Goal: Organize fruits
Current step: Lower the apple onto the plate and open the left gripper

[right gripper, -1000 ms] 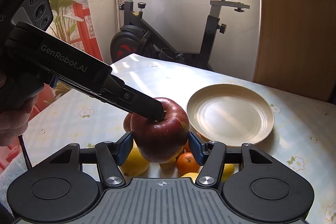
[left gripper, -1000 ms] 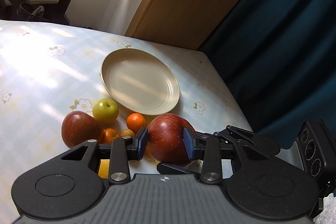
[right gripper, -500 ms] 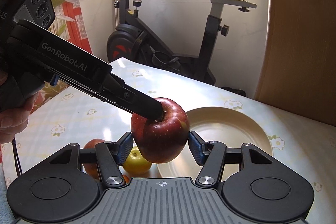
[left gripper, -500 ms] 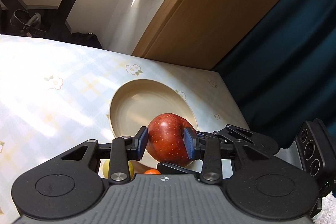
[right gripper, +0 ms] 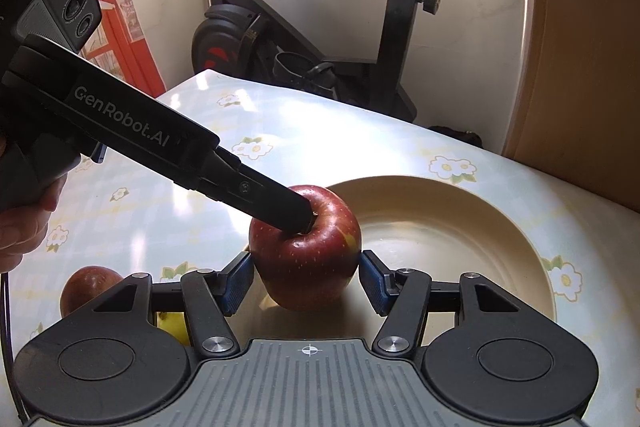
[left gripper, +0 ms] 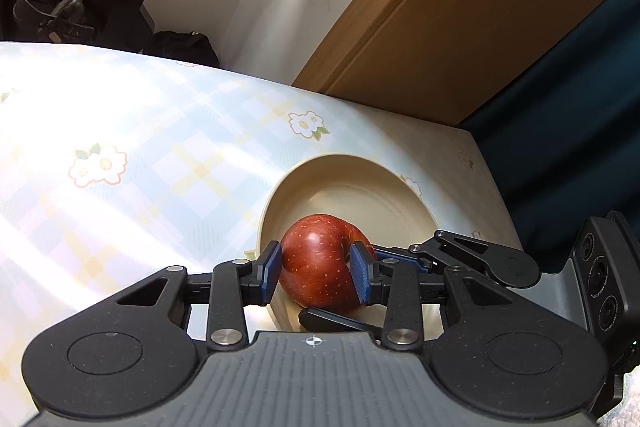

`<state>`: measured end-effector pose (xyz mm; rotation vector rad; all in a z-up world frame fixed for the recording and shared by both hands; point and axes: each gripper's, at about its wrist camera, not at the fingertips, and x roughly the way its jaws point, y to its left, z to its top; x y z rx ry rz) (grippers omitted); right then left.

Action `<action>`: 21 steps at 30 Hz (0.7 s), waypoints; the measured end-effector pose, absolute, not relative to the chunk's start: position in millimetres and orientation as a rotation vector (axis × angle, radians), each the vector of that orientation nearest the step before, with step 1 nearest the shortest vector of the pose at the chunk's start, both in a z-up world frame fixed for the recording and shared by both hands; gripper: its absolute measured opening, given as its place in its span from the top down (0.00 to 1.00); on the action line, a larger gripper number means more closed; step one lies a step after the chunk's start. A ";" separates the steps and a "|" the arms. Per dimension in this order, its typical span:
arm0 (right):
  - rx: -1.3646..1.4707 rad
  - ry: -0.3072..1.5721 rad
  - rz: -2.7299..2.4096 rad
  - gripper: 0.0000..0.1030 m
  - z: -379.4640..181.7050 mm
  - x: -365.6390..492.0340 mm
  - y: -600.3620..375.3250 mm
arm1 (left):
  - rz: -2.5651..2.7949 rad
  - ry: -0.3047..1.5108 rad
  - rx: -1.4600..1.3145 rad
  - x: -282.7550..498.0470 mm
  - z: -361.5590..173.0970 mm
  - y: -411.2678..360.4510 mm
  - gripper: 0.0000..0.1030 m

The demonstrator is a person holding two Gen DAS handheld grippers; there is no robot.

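My left gripper (left gripper: 316, 277) is shut on a big red apple (left gripper: 318, 261) and holds it over the near edge of the cream plate (left gripper: 384, 187). In the right wrist view the same apple (right gripper: 306, 255) sits between the blue pads of my right gripper (right gripper: 306, 281), which is open with small gaps on both sides. The left gripper's finger (right gripper: 264, 197) reaches in from the left onto the apple's top. The plate (right gripper: 472, 227) lies just behind. A second red apple (right gripper: 90, 287) and a yellow fruit (right gripper: 172, 323) lie at lower left.
The table has a pale flowered cloth (left gripper: 120, 155). An exercise bike (right gripper: 320, 39) stands beyond the far edge. A wooden panel (left gripper: 460, 15) and dark curtain (left gripper: 580, 87) are at the right. The table corner (left gripper: 468, 139) is near the plate.
Both grippers moved forward together from the fruit pile to the plate, the left carrying the big red apple. The other fruits dropped out of the left wrist view.
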<state>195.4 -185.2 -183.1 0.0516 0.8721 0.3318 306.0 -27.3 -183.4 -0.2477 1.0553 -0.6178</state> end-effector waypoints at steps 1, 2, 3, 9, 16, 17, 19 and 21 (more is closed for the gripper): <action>0.055 0.870 0.332 0.47 -183.9 196.5 -185.4 | -0.616 1.055 -0.244 307.3 -184.0 -27.8 0.61; 0.060 0.869 0.334 0.47 -184.8 198.1 -185.7 | -0.615 1.050 -0.245 308.1 -183.8 -27.5 0.61; 0.063 0.869 0.336 0.47 -185.4 198.6 -186.2 | -0.612 1.047 -0.243 310.4 -184.6 -27.5 0.61; 0.042 0.896 0.307 0.42 -182.1 200.0 -182.3 | -0.594 1.039 -0.223 309.9 -181.3 -27.5 0.61; 0.026 0.863 0.253 0.37 -162.2 173.2 -185.2 | -0.523 0.969 -0.191 283.1 -156.9 -20.1 0.57; 0.032 0.853 0.241 0.37 -157.6 165.8 -186.5 | -0.514 0.957 -0.182 276.8 -152.4 -18.6 0.57; 0.047 0.841 0.221 0.38 -151.5 152.9 -188.9 | -0.498 0.939 -0.172 264.3 -145.3 -15.6 0.57; 0.067 0.827 0.208 0.38 -145.0 137.0 -191.4 | -0.481 0.922 -0.152 249.5 -138.2 -13.7 0.57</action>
